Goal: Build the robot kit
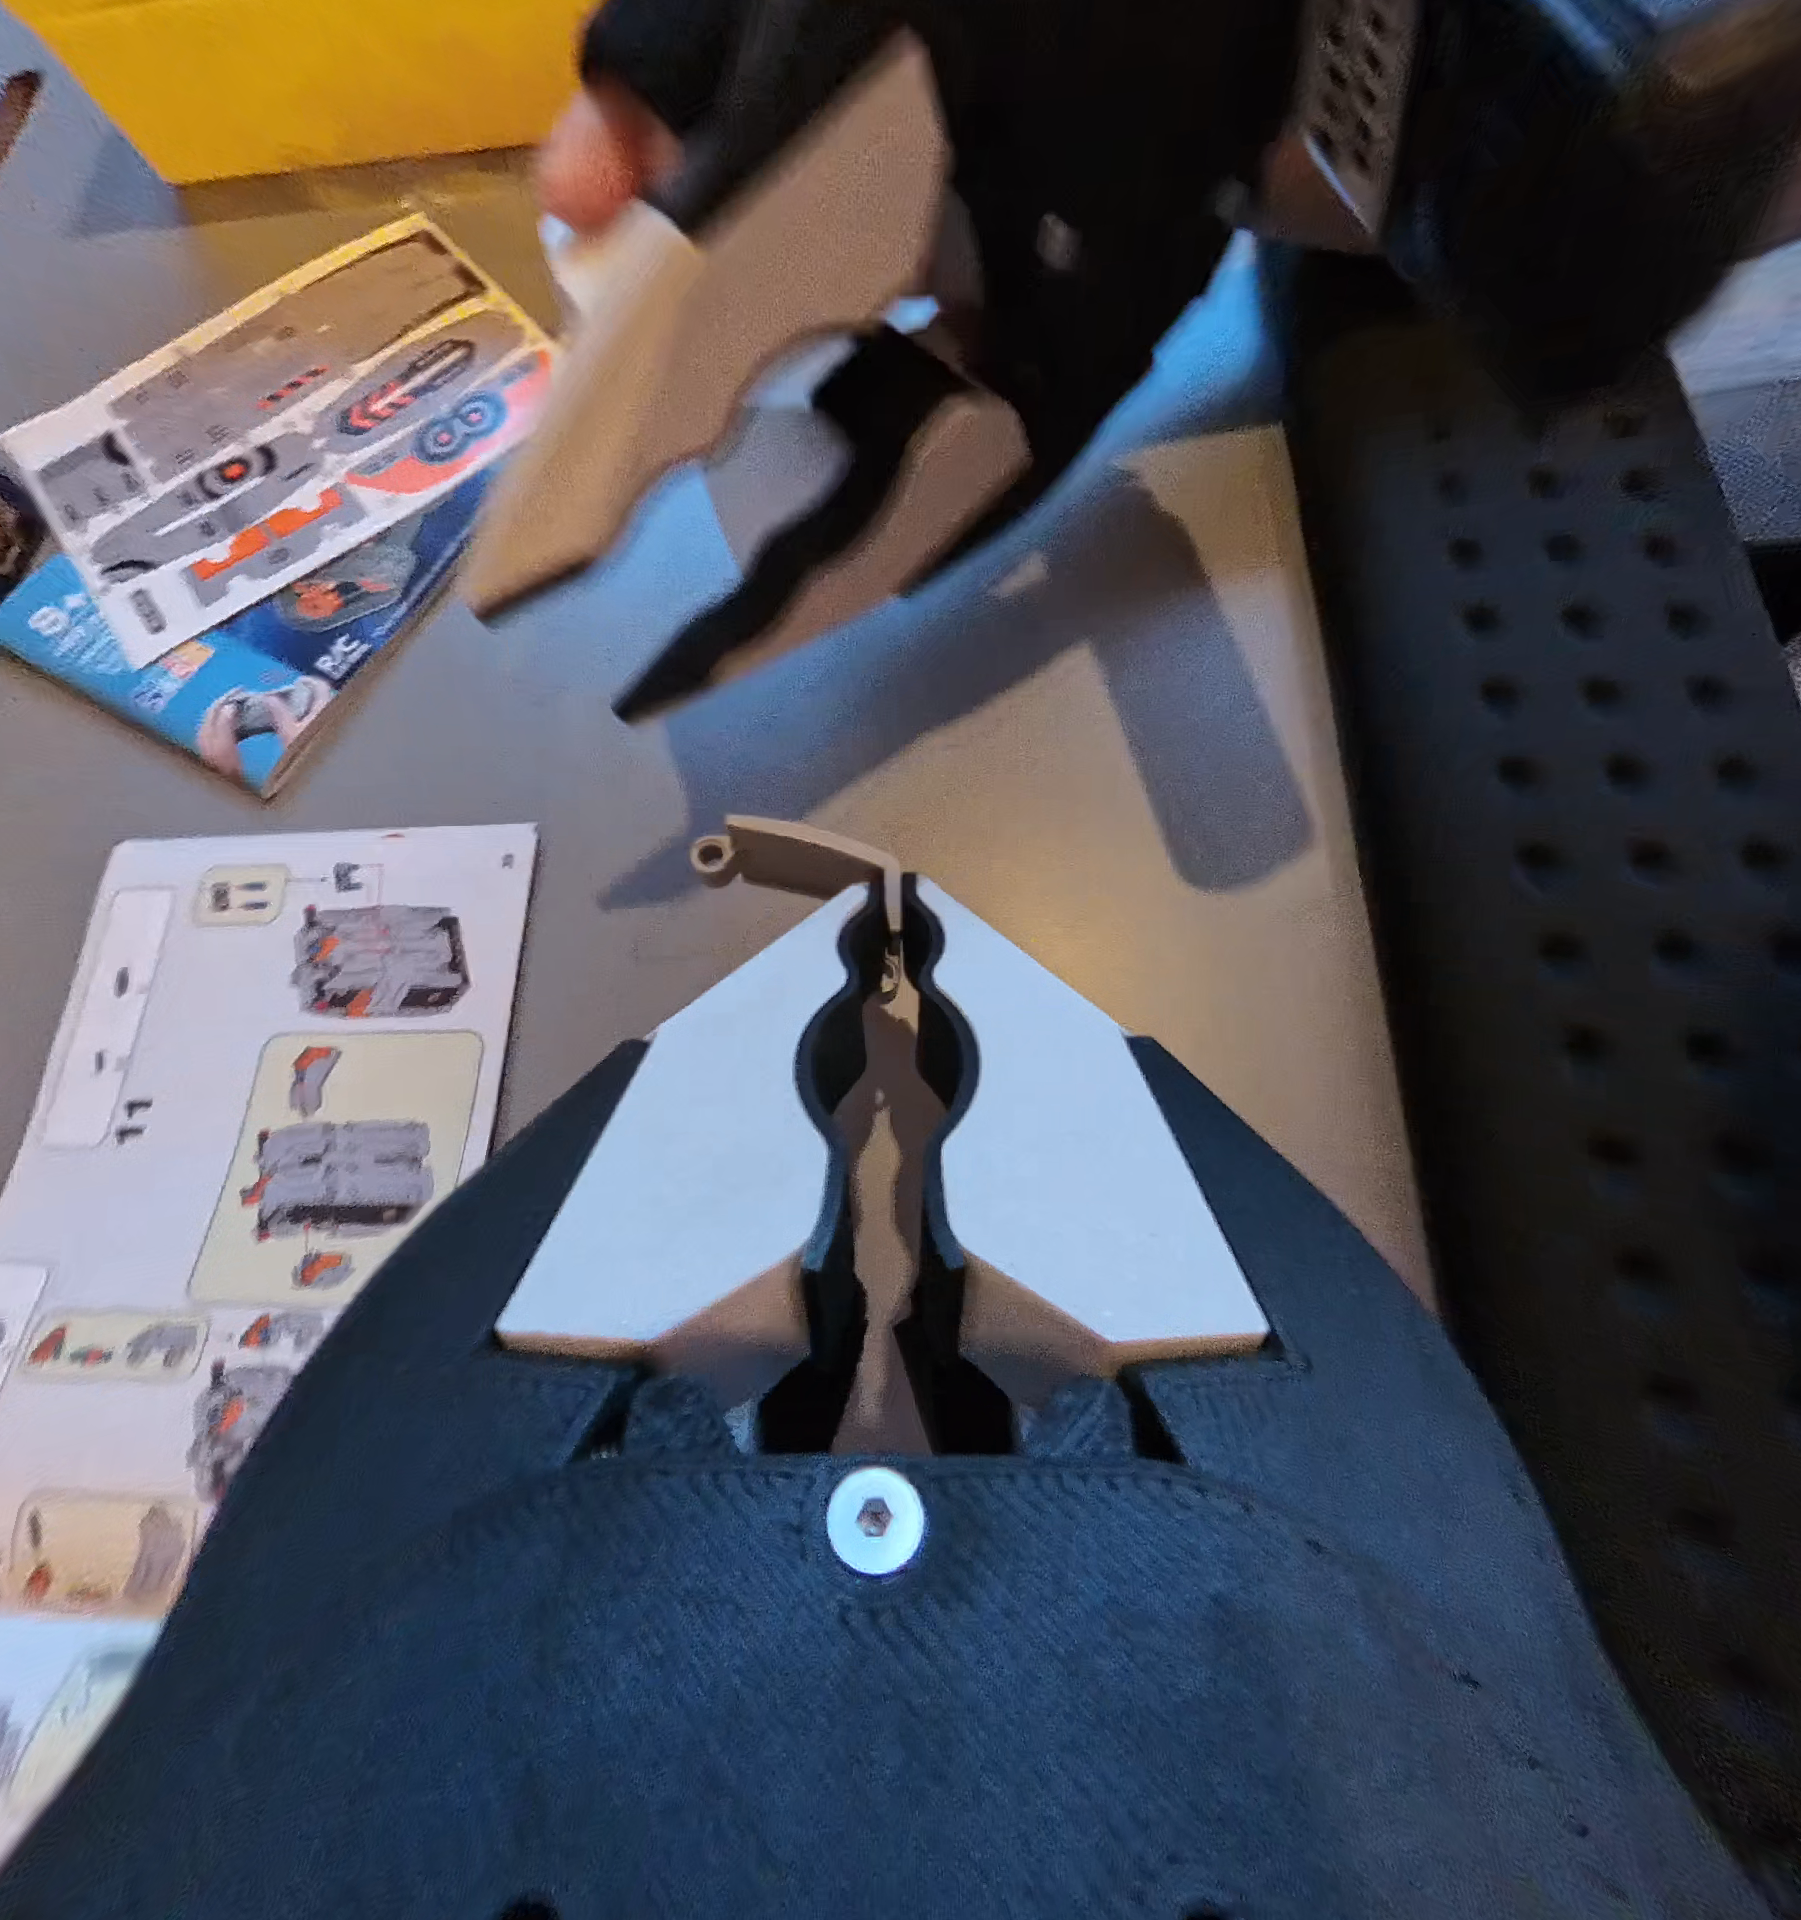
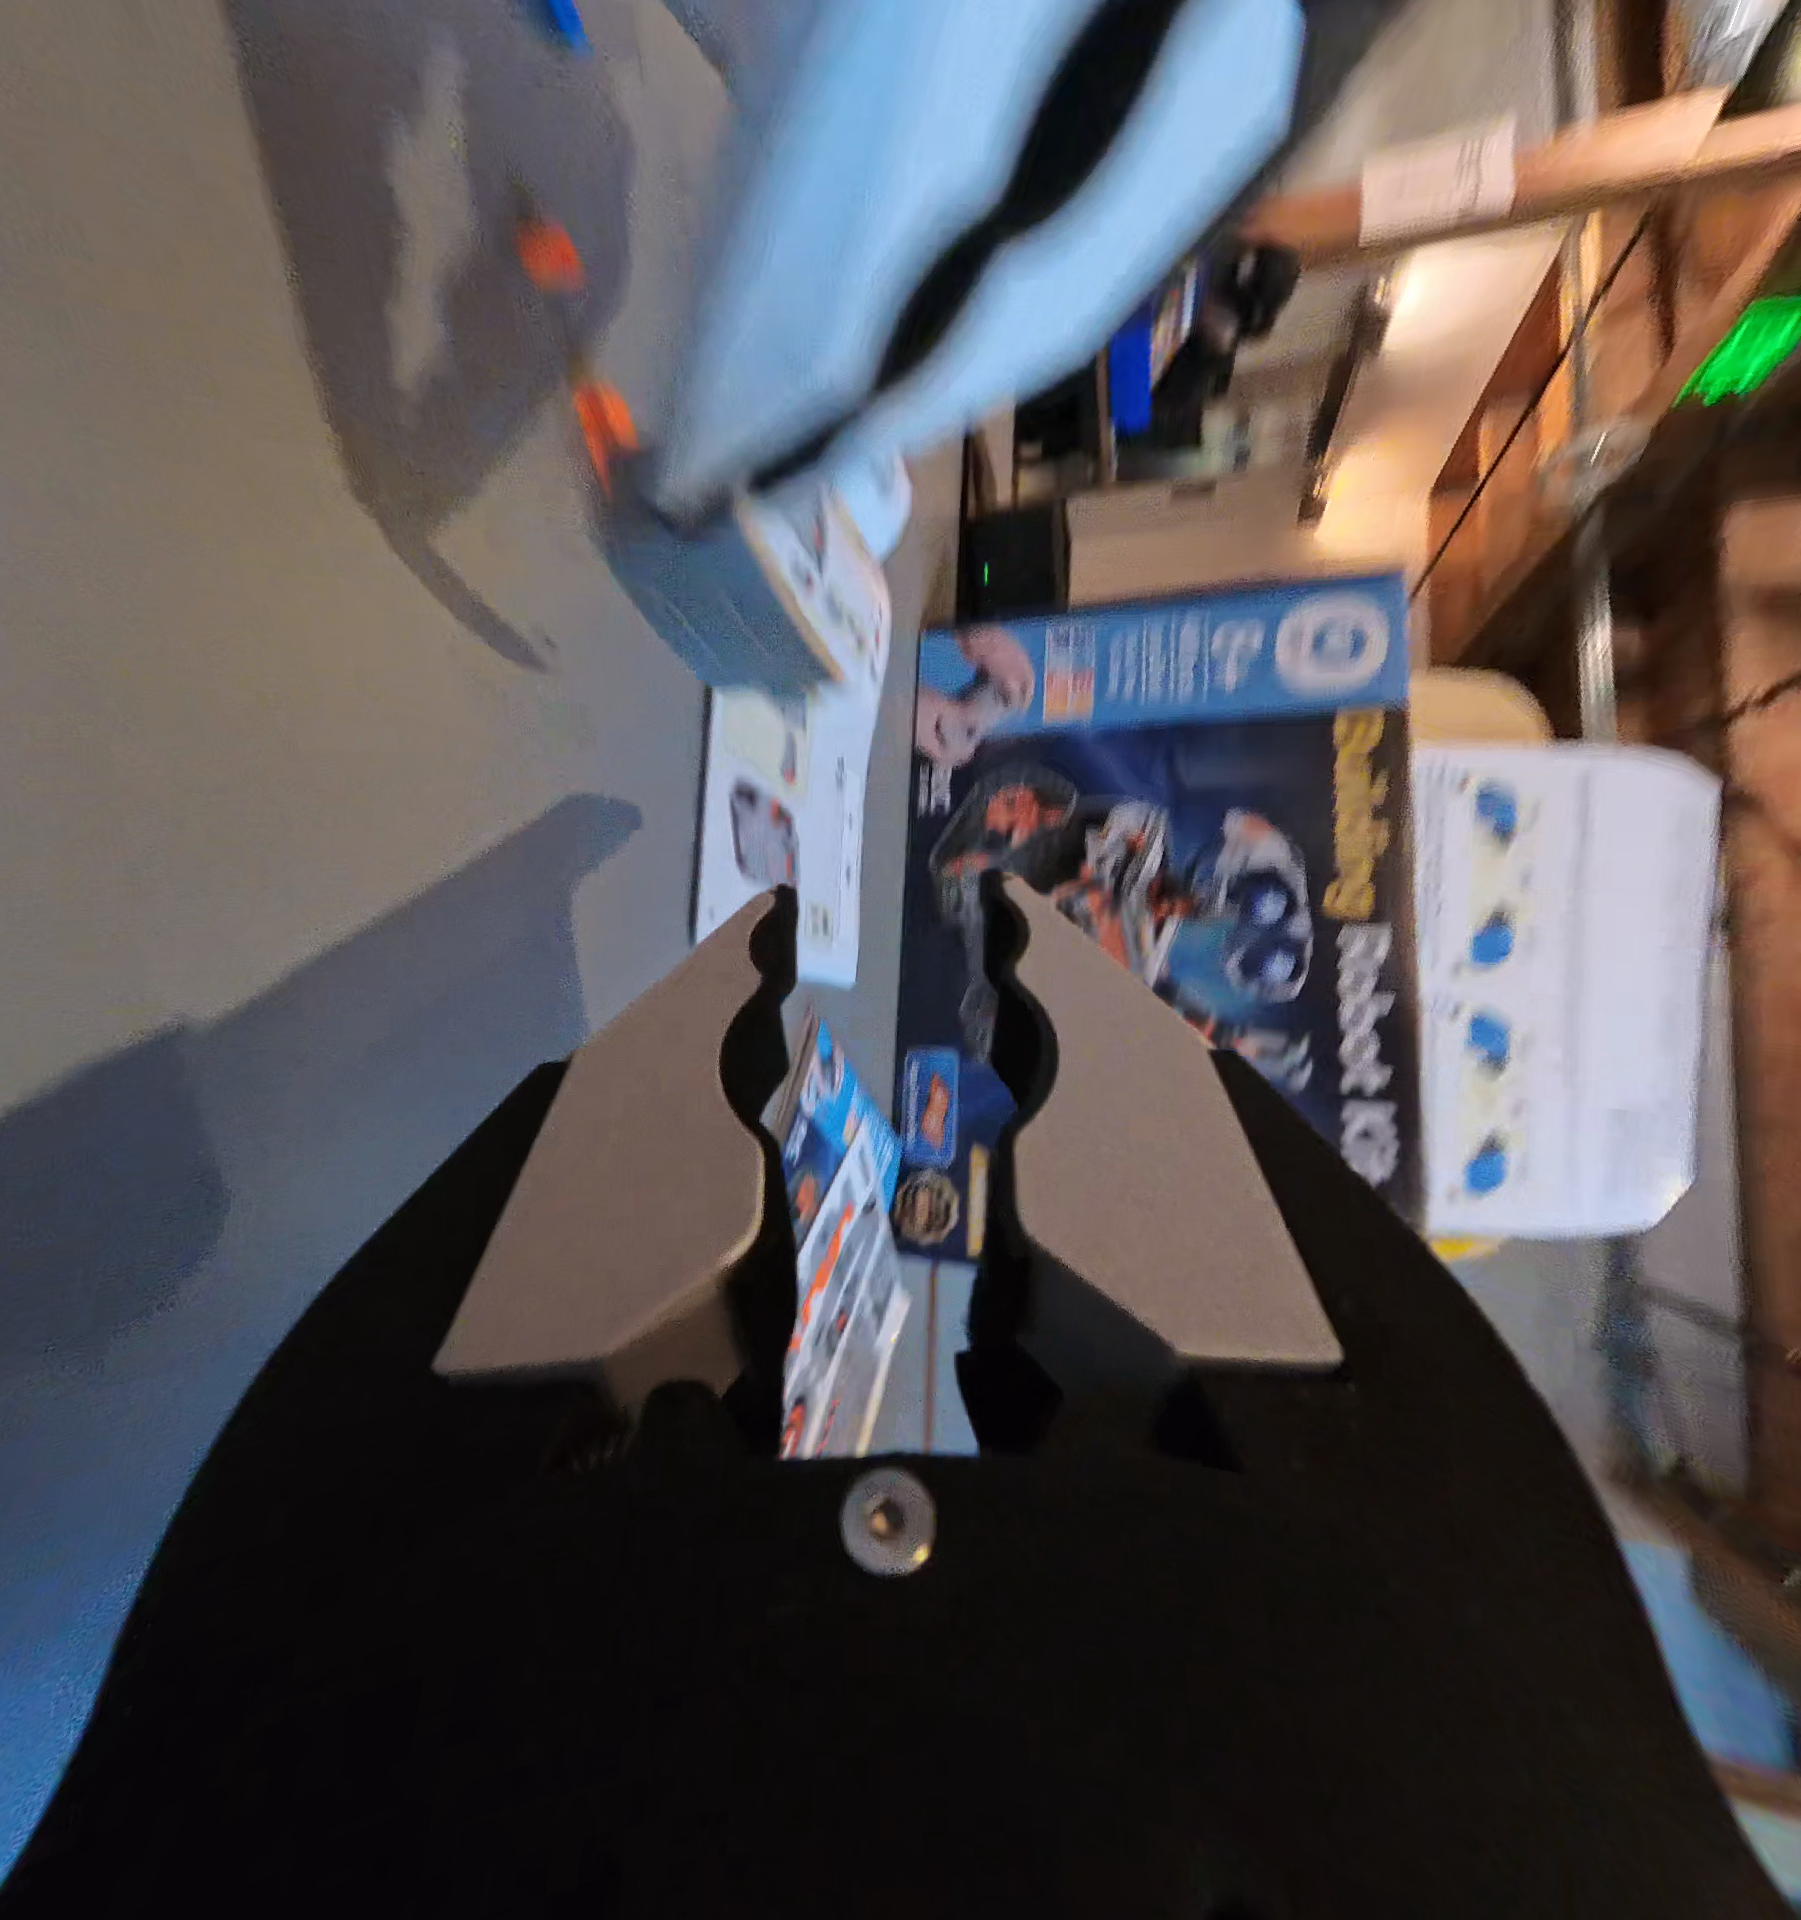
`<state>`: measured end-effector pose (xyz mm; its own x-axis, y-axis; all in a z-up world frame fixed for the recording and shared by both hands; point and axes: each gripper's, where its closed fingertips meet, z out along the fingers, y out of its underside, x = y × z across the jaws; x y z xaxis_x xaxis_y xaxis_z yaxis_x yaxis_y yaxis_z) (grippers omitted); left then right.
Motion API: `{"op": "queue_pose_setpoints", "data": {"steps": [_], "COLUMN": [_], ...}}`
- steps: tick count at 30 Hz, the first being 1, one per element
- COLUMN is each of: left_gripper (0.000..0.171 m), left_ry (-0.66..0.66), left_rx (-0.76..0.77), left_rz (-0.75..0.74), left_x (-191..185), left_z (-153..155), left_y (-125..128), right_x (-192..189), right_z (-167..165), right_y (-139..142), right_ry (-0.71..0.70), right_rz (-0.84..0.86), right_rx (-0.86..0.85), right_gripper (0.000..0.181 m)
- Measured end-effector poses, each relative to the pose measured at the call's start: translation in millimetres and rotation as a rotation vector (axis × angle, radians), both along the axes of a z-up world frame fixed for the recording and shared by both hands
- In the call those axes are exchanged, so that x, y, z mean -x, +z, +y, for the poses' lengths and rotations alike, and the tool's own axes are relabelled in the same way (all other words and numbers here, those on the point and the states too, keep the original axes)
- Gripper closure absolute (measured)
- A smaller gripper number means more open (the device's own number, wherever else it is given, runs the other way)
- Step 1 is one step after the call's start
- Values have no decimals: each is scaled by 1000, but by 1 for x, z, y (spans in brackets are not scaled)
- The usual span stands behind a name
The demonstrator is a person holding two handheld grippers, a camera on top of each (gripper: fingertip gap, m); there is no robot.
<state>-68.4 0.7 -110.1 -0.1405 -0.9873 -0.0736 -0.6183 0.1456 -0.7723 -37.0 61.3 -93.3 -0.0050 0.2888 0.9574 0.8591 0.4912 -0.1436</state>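
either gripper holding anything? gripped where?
Left gripper pinches a small grey curved piece by its right end. Right gripper is open, empty.

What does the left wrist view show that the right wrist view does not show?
Only the left wrist view shows the left gripper shut on a small grey part, and an open instruction sheet. Only the right wrist view shows the right gripper's open jaws and the upright toy box. Both show the grey table.
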Motion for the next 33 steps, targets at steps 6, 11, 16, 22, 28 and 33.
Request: {"op": "queue_pose_setpoints", "data": {"steps": [6, 11, 16, 22, 28, 33], "left_gripper": [171, 171, 165, 140, 137, 130], "left_ry": [-58, -65, -39, 57, 410, 567], "left_rx": [15, 132, 184, 158, 73, 18], "left_rz": [122, 141, 182, 85, -317, -534], "left_x": [8, 6, 9, 15, 72, 115], "left_z": [13, 11, 9, 22, 18, -22], "left_y": [-31, -38, -45, -21, 72, 76], "right_x": [-60, -52, -46, -51, -50, -45], "right_z": [27, 23, 20, 20, 17, 20], "right_y": [2, -1, -6, 2, 16, 14], "right_ry": [-160, -138, -115, -119, -109, -158], "right_rz": [176, 170, 159, 201, 264, 363], "right_rx": [106, 121, 145, 145, 132, 244], "right_gripper": [156, 156, 156, 156, 157, 156]}}
